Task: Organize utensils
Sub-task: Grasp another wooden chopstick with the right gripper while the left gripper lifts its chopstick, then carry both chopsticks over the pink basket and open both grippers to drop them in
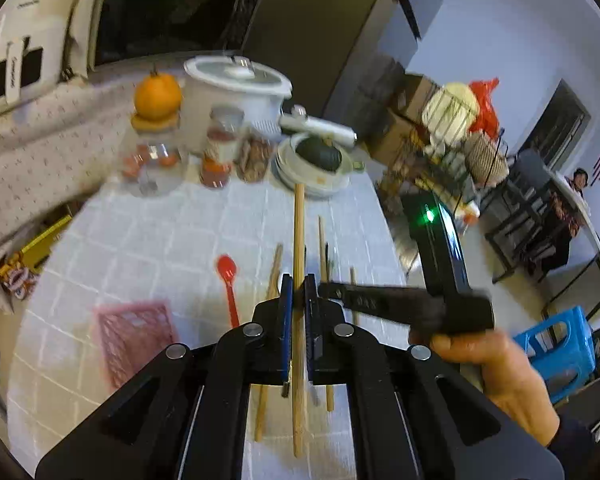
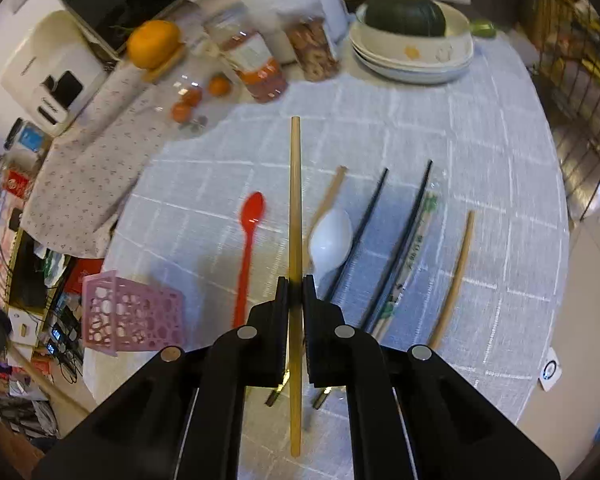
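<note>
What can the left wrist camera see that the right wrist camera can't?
Only the left wrist view shows the right gripper from outside, the hand holding it, and a blue stool.

Only the right wrist view shows the white spoon, two black chopsticks and the paper-wrapped chopsticks.

Both show the red spoon, the pink basket, the orange and the dark green squash in stacked bowls. In each view, the camera's own gripper is shut on a wooden chopstick: left gripper, right in its own view.

On the table, the basket lies far left; right of it the spoon, then the ladle-shaped spoon; stacked bowls behind hold a squash.
</note>
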The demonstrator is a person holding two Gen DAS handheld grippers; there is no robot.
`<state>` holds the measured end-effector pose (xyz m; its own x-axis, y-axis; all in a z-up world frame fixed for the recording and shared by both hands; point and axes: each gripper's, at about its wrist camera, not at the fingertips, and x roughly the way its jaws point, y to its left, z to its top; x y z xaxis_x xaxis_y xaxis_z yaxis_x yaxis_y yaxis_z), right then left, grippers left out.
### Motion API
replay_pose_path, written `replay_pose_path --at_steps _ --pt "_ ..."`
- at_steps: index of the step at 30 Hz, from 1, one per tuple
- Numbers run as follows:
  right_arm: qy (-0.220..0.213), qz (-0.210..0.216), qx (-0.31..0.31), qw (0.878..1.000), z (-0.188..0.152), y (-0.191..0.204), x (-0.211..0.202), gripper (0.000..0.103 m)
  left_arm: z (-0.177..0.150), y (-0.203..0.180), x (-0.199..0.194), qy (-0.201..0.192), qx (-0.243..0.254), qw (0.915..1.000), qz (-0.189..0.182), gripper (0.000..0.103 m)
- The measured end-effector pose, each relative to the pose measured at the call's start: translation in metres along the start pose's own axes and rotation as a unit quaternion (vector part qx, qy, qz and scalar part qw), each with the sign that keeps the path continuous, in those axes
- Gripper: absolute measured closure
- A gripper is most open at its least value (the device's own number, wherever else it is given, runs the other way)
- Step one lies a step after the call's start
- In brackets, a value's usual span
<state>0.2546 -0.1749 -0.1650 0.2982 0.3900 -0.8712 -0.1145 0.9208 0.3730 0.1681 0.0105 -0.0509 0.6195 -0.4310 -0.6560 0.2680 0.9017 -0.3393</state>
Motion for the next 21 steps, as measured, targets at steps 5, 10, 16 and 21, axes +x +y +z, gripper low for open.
replay_pose_path --at_steps 5,10,16,21 --pt "-0.035 0.0 -0.007 0.999 0.0 0.008 -0.022 0.096 0.02 0.022 -0.028 -0.044 -0.024 0.9987 0.011 0.099" --pt "-0.12 0.043 -0.017 0.992 0.007 0.024 -0.057 0.096 0.043 0.049 -0.069 -0.11 -0.049 0.9918 0.043 0.099" --pt "-0.218 0.082 -0.045 0.971 0.006 0.059 -0.095 0.096 0.051 0.064 -0.089 -0.156 -0.049 0.9829 0.084 0.099" --pt "-0.264 0.128 -0.05 0.955 0.009 0.091 -0.104 0.096 0.042 0.076 -0.077 -0.18 -0.043 0.9782 0.094 0.099"
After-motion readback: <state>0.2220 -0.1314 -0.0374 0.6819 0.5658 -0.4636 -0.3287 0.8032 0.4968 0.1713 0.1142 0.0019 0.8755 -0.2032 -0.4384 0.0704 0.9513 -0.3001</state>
